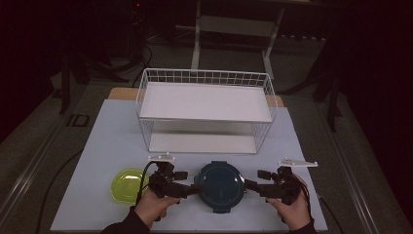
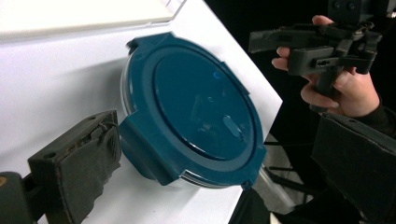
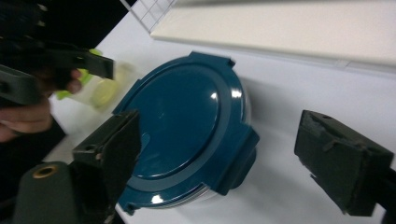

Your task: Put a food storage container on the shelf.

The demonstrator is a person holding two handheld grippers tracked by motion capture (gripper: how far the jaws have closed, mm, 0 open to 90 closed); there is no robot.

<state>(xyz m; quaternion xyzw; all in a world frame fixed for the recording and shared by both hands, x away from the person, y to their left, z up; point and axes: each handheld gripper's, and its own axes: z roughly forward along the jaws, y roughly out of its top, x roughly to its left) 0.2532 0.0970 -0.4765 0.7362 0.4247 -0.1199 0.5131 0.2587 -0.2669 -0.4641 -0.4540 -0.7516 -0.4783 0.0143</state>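
Your two grippers flank a round container with a dark teal clip-lock lid (image 1: 220,186) at the near edge of the white table (image 1: 112,131).

From above, your left gripper (image 1: 193,189) reaches the lid's left rim and your right gripper (image 1: 250,185) its right rim; the white wire shelf rack (image 1: 205,108) stands beyond, and a yellow-green lidded tub (image 1: 127,185) sits near left. The left gripper view shows its jaws spread, one pad beside a lid clip. The right gripper view shows its jaws spread too, straddling another clip without pinching it.
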